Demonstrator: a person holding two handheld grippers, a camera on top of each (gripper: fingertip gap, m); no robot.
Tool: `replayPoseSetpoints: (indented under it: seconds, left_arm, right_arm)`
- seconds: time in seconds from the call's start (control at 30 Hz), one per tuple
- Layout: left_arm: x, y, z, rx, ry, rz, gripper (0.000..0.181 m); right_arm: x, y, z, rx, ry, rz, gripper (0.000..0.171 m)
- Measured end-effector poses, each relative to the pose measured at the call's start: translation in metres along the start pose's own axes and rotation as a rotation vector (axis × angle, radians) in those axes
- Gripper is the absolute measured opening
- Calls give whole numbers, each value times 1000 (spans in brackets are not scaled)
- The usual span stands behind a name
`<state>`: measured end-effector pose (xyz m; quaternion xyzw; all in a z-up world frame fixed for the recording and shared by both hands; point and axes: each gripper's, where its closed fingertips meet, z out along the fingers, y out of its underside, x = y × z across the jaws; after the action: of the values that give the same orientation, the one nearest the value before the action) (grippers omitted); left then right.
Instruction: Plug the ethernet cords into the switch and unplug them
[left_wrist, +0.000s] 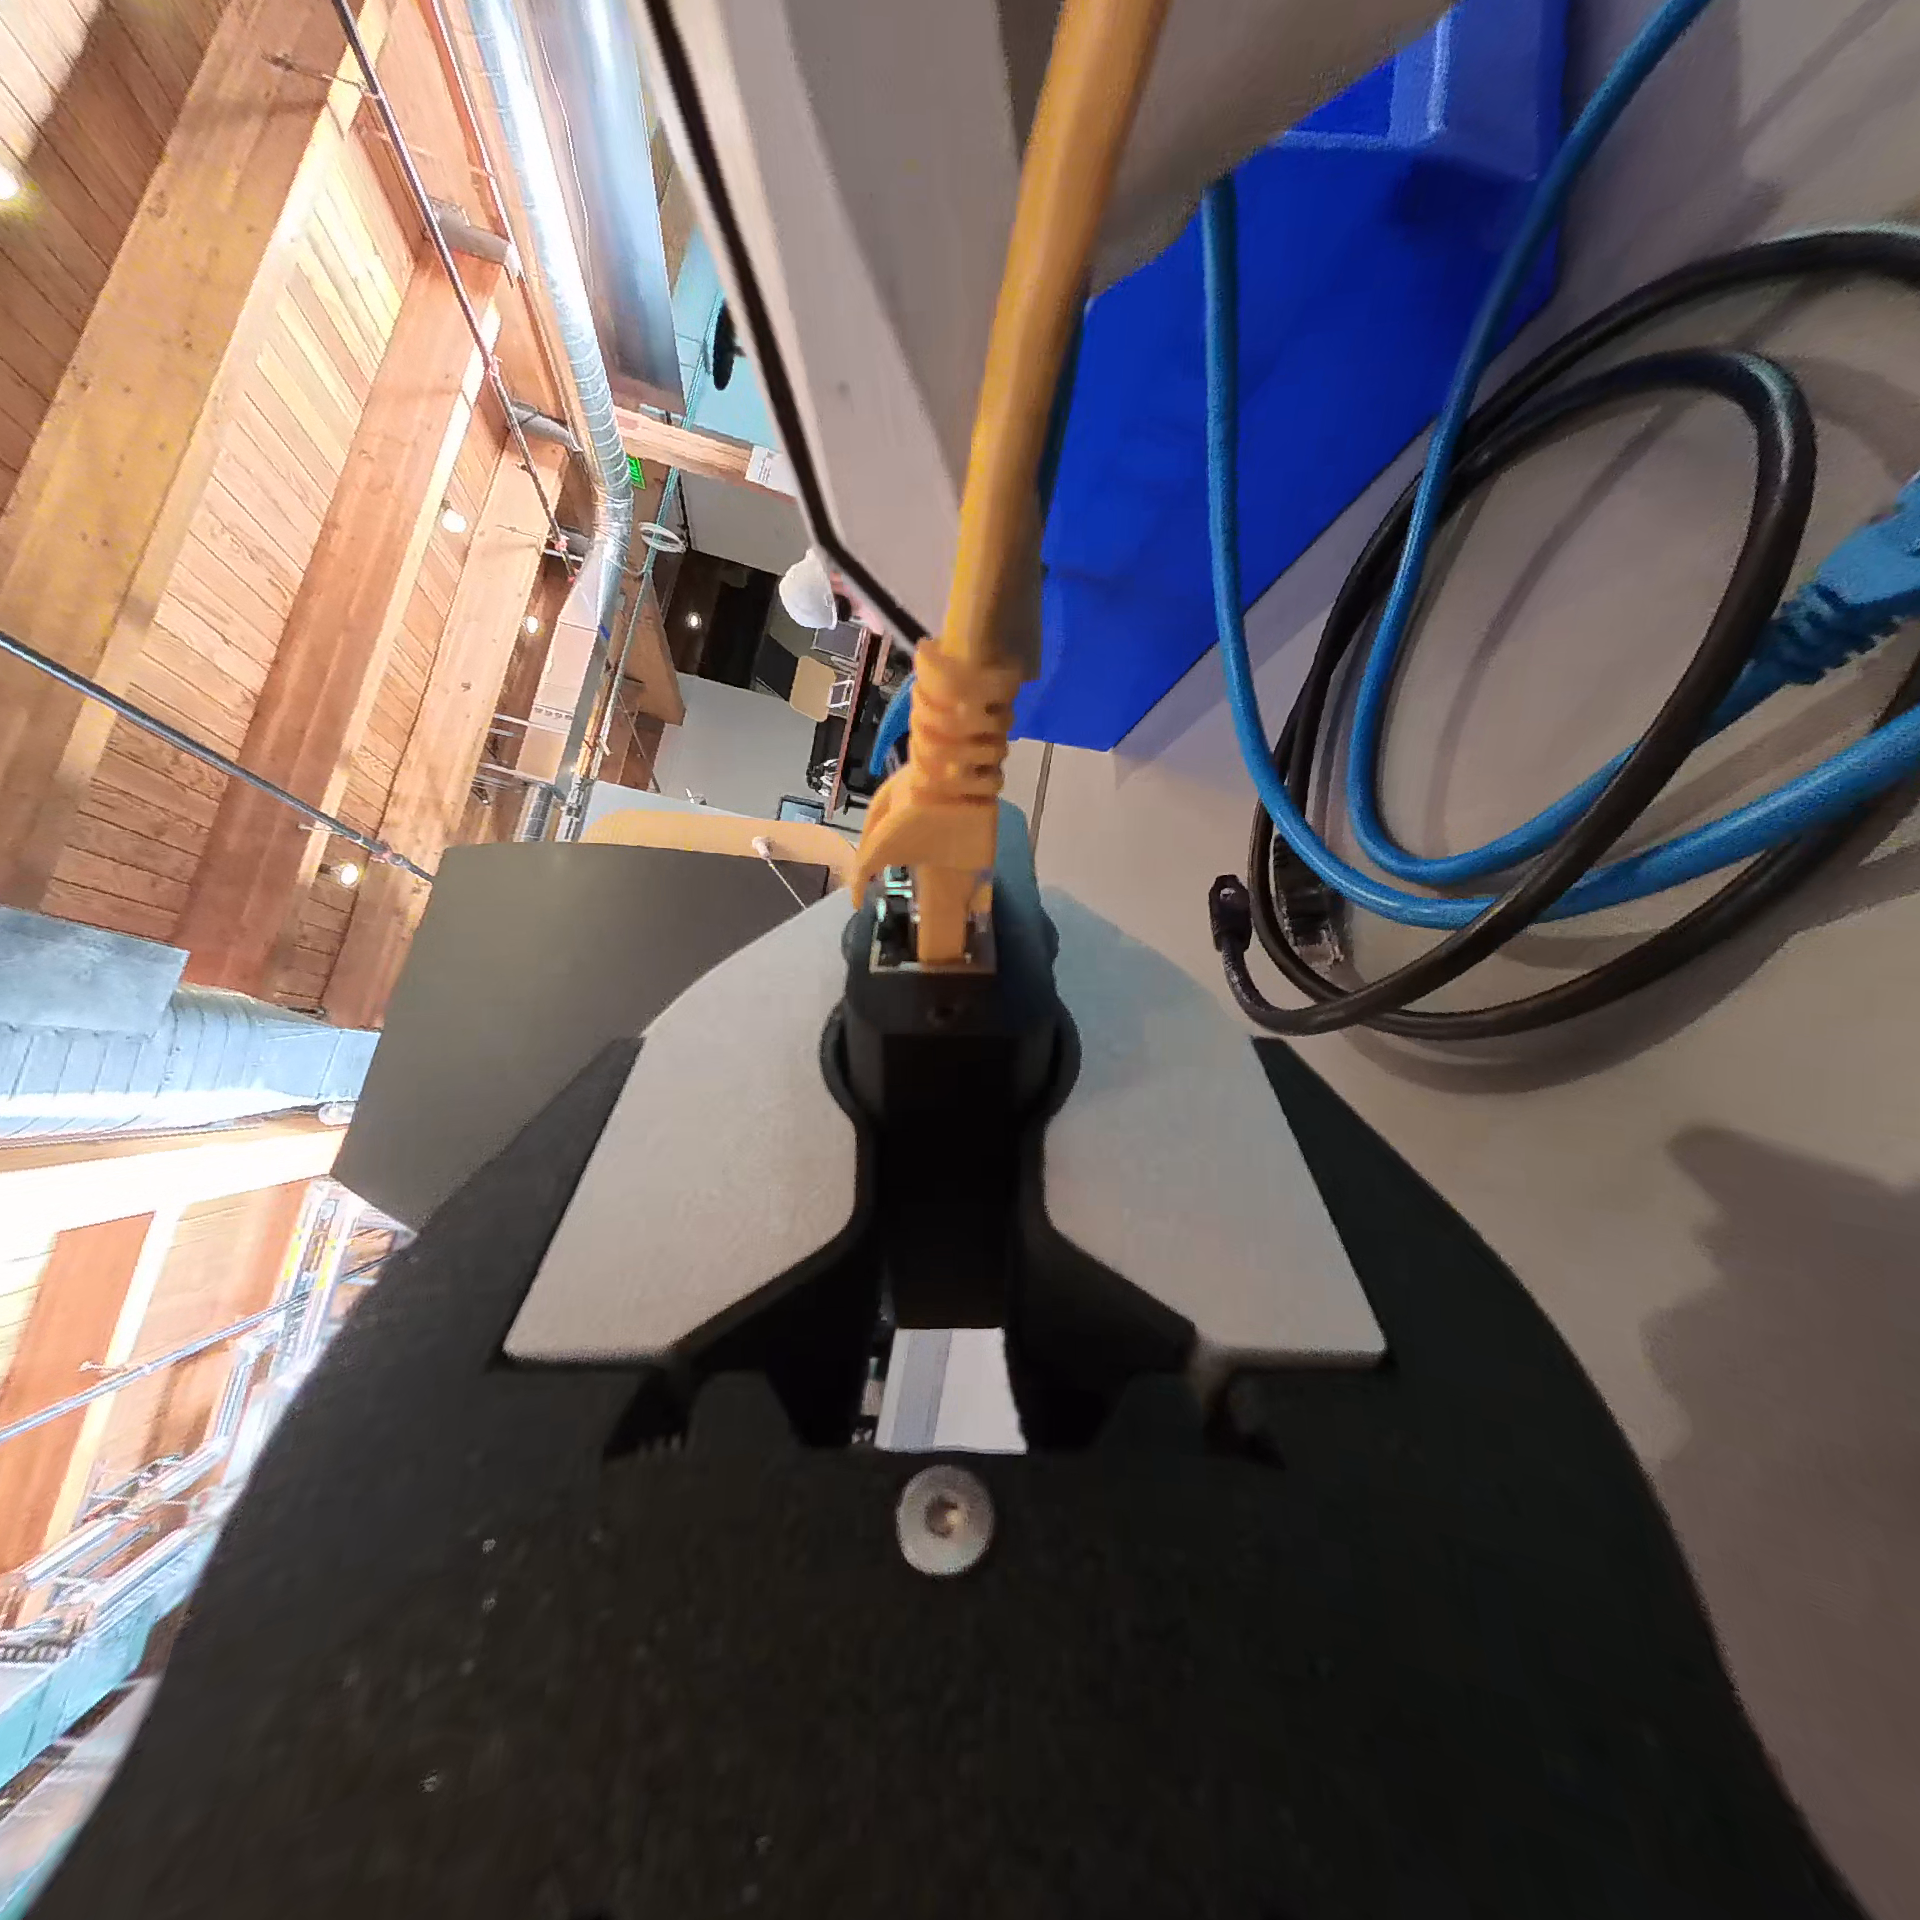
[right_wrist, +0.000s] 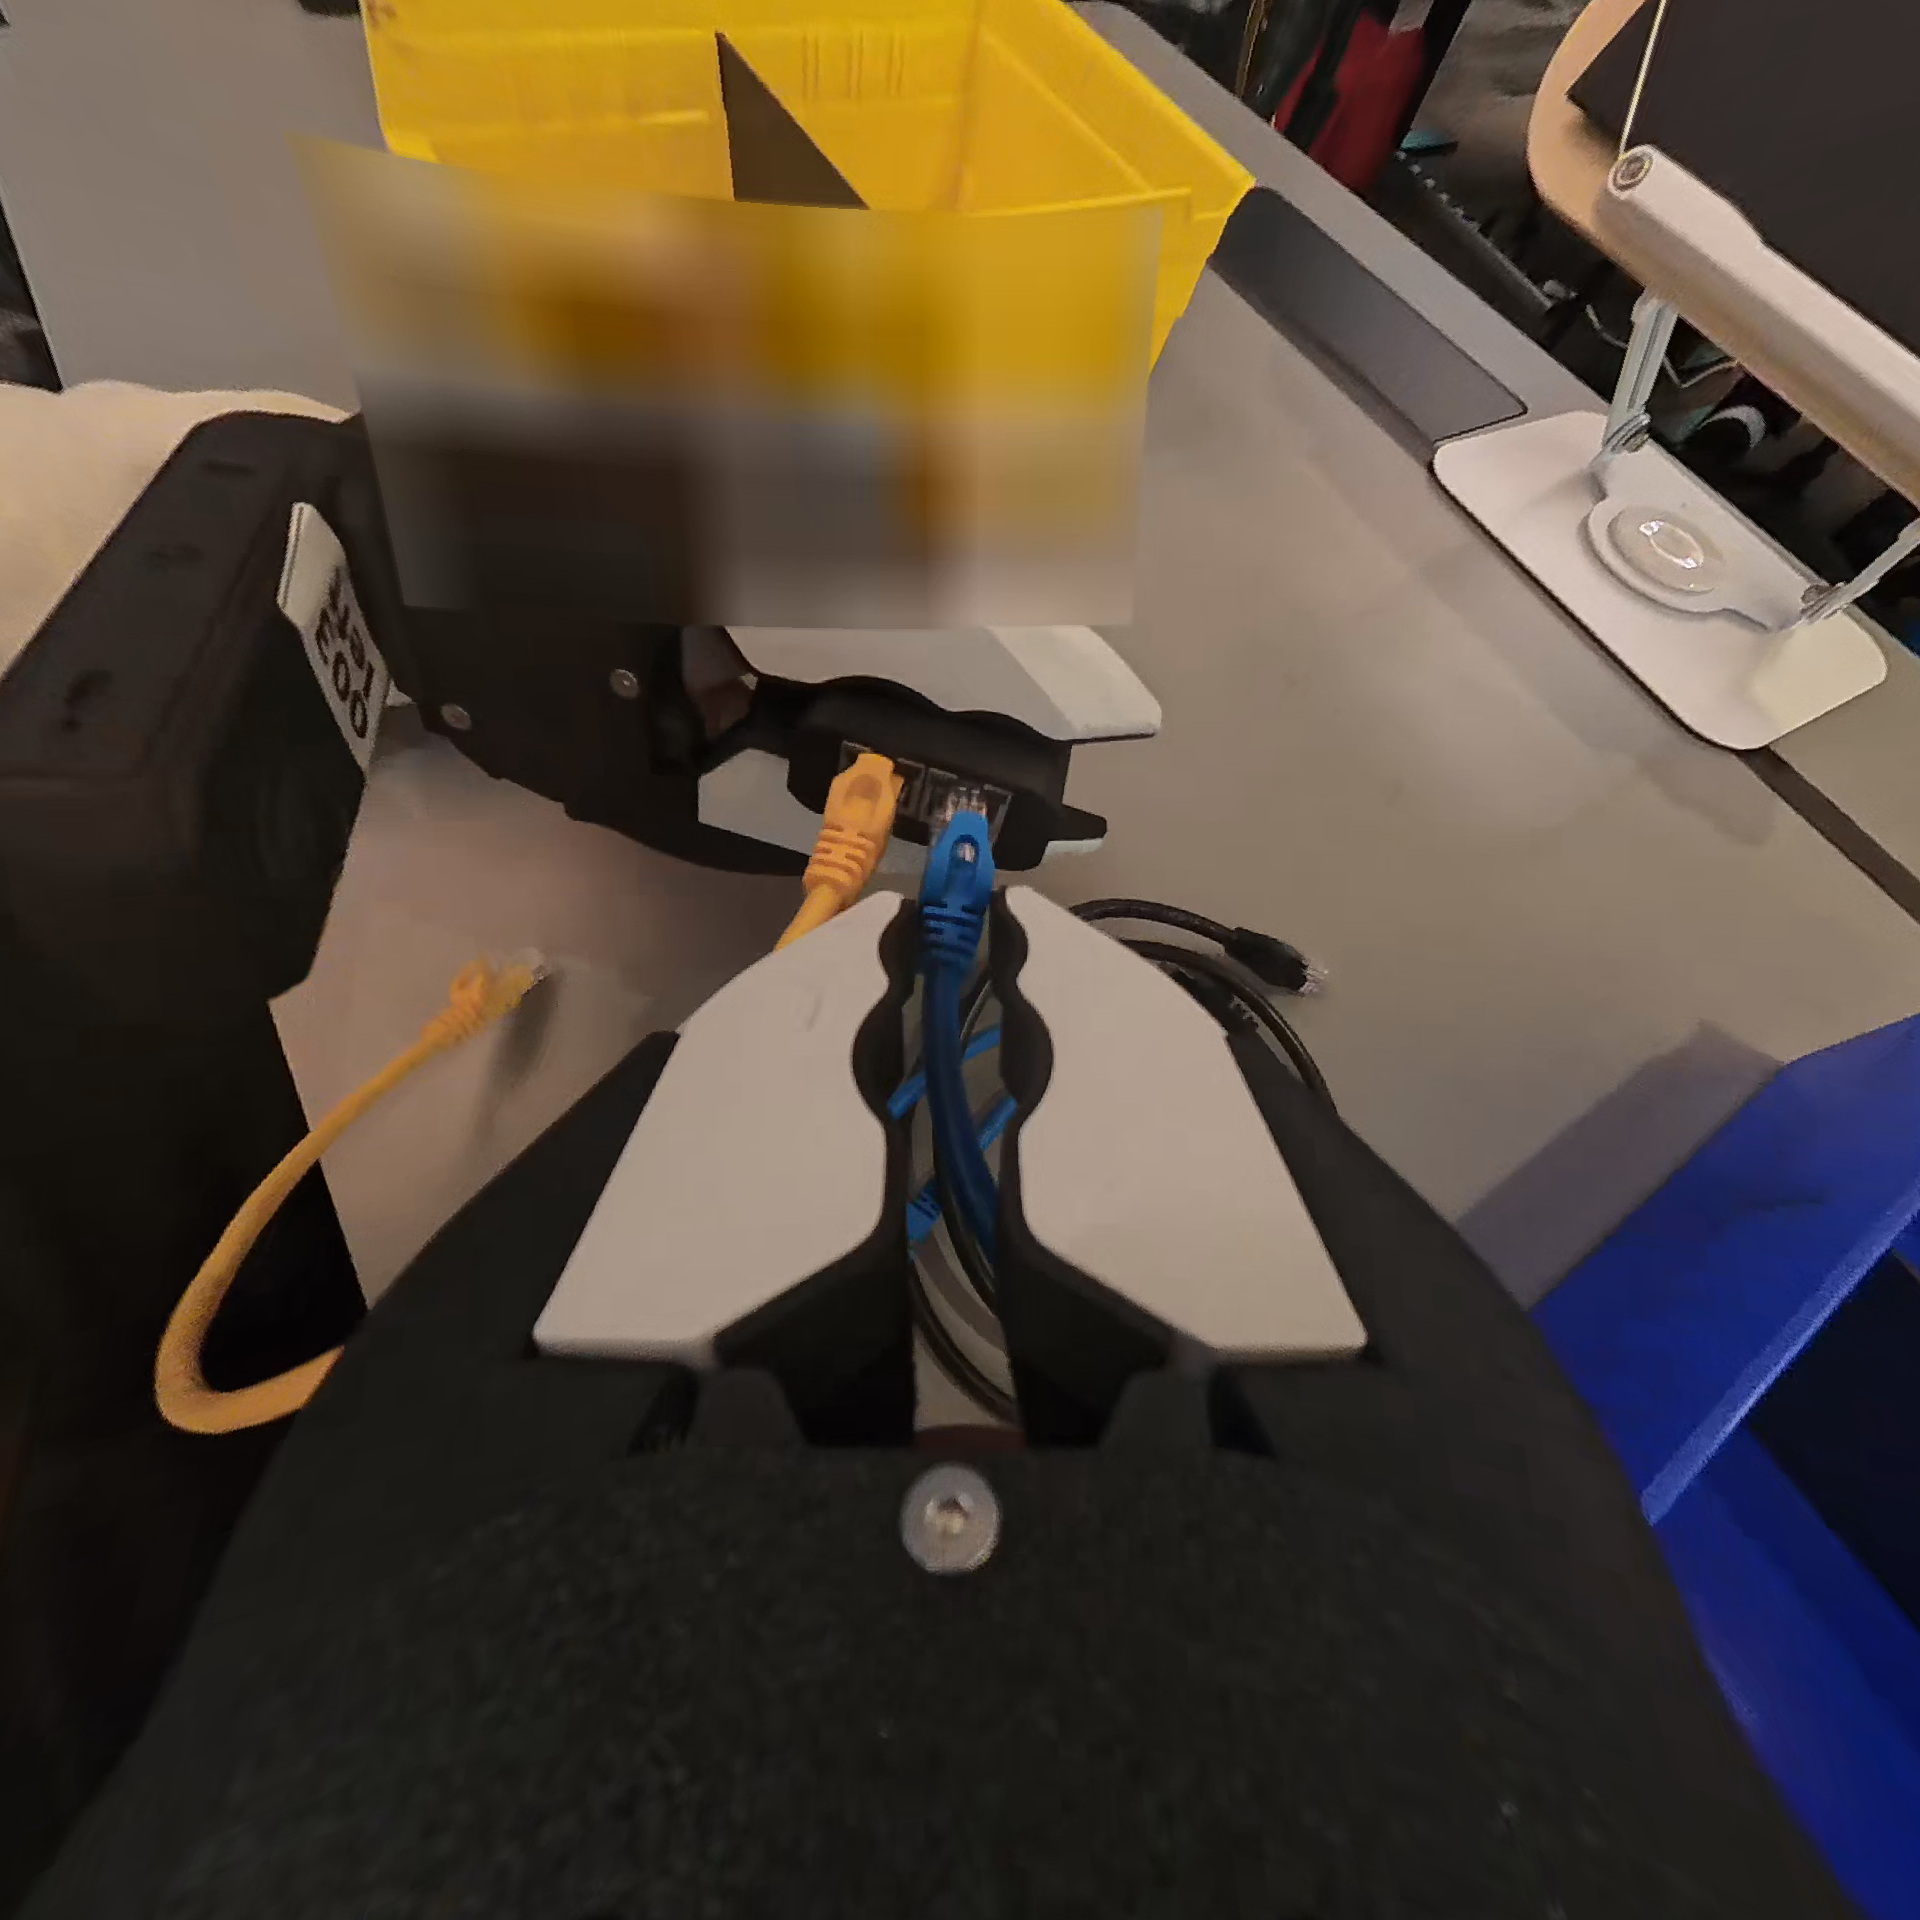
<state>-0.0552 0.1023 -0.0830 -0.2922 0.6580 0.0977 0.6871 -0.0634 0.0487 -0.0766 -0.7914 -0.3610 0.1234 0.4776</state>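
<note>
The right tongs (right_wrist: 951, 914), grey-faced with black inner pads, were nearly closed and pinched the blue ethernet cord (right_wrist: 951, 1039) just behind its ribbed boot. That cord's blue plug (right_wrist: 961, 842) sat at the mouth of a right-hand port of the small black network switch (right_wrist: 935, 774); whether it was fully seated could not be told. Just to its left, the orange ethernet cord's plug (right_wrist: 857, 805) was in a port, and the cord looped back over the grey surface (right_wrist: 1403, 883) to its free end (right_wrist: 494, 987). A coiled black cable (right_wrist: 1247, 951) lay to the right, near a blue plastic bin (right_wrist: 1766, 1299).

The left tongs (left_wrist: 940, 997) were pressed against the two ends of the black switch (left_wrist: 940, 1122), holding it off the surface. The orange cord (left_wrist: 997, 520) rose from its port (left_wrist: 935, 925). Beyond lay the blue cord's coils (left_wrist: 1455, 727), the black cable (left_wrist: 1610, 675) and the blue bin (left_wrist: 1247, 468).
</note>
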Motion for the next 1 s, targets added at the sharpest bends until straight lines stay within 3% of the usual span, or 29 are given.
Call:
replayPoseSetpoints:
  seconds: [0.47,0.7,1.0]
  left_arm:
    - [-6,0,-1,8,-9,-50,25]
    - [-9,0,-1,4,-31,-23,25]
    - [0,-2,-2,4,-22,76,25]
  right_arm:
    - [-3,6,-7,-3,19,34,17]
    - [-6,3,-10,55,19,50,8]
    - [-8,12,-14,-135,-34,148,6]
